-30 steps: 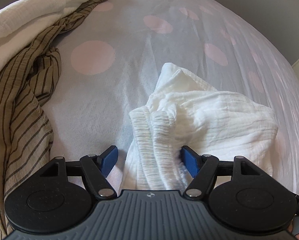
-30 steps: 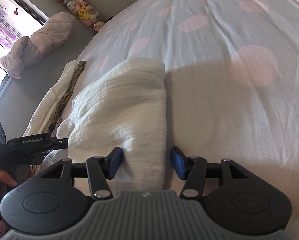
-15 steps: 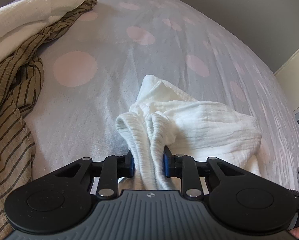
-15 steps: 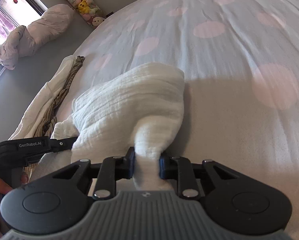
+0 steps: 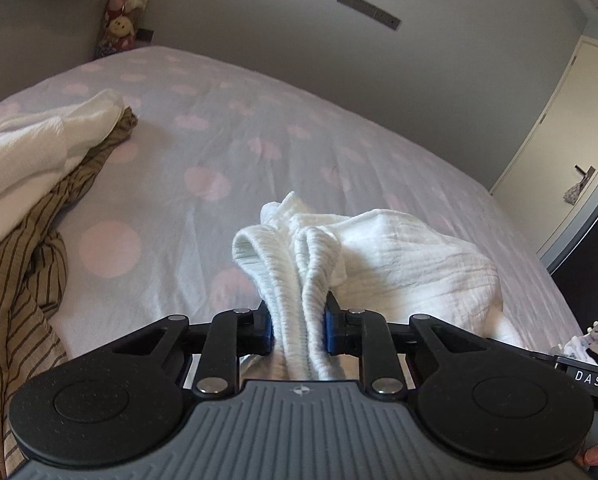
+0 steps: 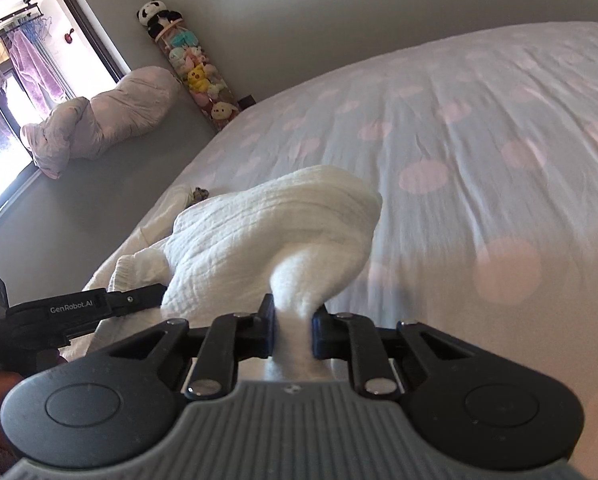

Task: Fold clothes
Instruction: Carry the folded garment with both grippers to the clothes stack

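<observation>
White crinkled garment (image 5: 399, 256) bunched and lifted off the polka-dot bed sheet (image 5: 219, 152), pinched at two ends. Left gripper (image 5: 297, 326) clamped tight on the ribbed elastic waistband (image 5: 295, 280), blue pads pressed into the gathered folds; right gripper (image 6: 293, 330) likewise closed on a twisted neck of the same cloth, its bulk billowing forward over the bed. Held at both ends, probably to raise and stretch the piece flat before folding; sagging middle suggests little tension yet. Beside it on the sheet, a brown striped garment (image 5: 23, 264) under a cream cloth (image 5: 39, 148), seemingly awaiting their turn. Farther off, a hanging column of plush toys (image 6: 197, 72) against the grey wall and a lumpy pink duvet (image 6: 99, 120) by the window. Legible: "GenRobot.AI" on the left tool's arm seen from the right wrist view, "DAS" on a strip at the left view's edge.
</observation>
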